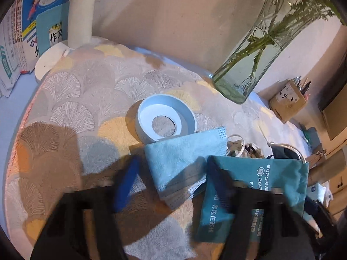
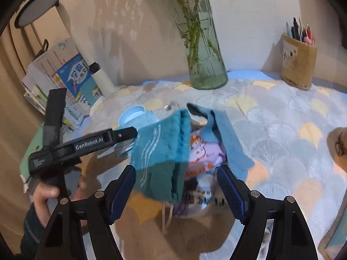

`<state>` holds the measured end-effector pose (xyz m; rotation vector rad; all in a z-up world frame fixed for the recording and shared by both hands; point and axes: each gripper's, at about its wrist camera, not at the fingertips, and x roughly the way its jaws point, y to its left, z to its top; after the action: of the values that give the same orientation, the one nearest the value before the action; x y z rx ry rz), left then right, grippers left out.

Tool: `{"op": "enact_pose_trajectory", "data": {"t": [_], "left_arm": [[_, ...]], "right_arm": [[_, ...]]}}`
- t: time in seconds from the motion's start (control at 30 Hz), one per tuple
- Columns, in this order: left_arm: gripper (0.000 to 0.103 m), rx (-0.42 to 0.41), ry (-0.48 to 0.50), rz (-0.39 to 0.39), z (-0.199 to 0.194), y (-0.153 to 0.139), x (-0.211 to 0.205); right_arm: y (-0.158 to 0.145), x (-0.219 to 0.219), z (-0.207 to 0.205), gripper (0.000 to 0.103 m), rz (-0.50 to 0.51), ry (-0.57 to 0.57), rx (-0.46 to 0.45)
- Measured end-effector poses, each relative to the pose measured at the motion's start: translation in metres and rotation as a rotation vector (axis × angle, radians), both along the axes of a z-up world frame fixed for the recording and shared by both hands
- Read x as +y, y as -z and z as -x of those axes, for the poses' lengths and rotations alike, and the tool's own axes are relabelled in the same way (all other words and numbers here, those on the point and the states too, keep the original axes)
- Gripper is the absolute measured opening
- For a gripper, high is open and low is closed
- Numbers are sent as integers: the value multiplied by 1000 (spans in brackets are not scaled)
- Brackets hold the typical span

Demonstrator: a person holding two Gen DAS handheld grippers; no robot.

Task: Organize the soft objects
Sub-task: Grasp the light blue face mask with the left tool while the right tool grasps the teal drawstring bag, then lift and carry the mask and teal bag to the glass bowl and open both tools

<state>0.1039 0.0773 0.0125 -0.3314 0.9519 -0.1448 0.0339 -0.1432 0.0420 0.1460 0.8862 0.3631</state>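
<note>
Left gripper (image 1: 171, 182): jaws are spread wide; one finger is laid against the teal drawstring fabric pouch (image 1: 256, 190), apparently so its mouth is kept open.
Right gripper (image 2: 175, 190): jaws are held wide apart, nothing clasped, poised just before the pouch, probably to feed in soft items.
Pouch: printed lilac fabric (image 2: 203, 151) is seen inside.
Light blue face mask (image 1: 184, 151): lies touching the pouch, on the fan-patterned tablecloth (image 1: 86, 99).
Pale blue round bowl (image 1: 166, 119): just behind the mask.
</note>
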Motion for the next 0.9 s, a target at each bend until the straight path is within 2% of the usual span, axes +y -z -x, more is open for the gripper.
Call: {"op": "enact_pose_trajectory", "data": {"t": [0.03,0.07,0.1,0.13,0.23,0.33,0.43,0.5,0.57,0.67,0.77,0.87,0.9], "left_arm": [[27,3,2,-11,-1,0,-3],[24,2,2,-17,0,0,-5],[15,-5,6,-11,2,-1,-6],[12,-13,8,-5,3,-2,-5],[9,-74,-2,0,18,-19,-4],[9,-136,0,37,38,-42,3],[9,-172,11,75,67,-67,11],[9,-177,29,102,94,-76,16],[9,-150,38,114,112,-73,18],[9,-65,41,129,137,-49,17],[9,-10,52,117,156,-26,15],[10,37,101,122,169,-12,10],[15,36,113,102,173,-13,9]], "right_arm": [[-2,5,2,42,39,-4,-31],[-4,9,2,32,64,-19,-44],[-4,14,3,28,86,-40,-44],[-4,17,5,25,95,-53,-48],[-5,21,12,19,96,-87,-71],[-21,16,26,16,17,-124,-124],[-54,0,44,16,-79,-125,-155],[-70,-11,61,16,-113,-131,-164],[-78,-23,81,16,-115,-127,-149],[-68,-34,99,16,-73,-125,-66],[-49,-43,102,16,-14,-65,2],[-27,-55,92,16,-41,-3,68],[-23,-57,91,16,-43,17,88]]}}
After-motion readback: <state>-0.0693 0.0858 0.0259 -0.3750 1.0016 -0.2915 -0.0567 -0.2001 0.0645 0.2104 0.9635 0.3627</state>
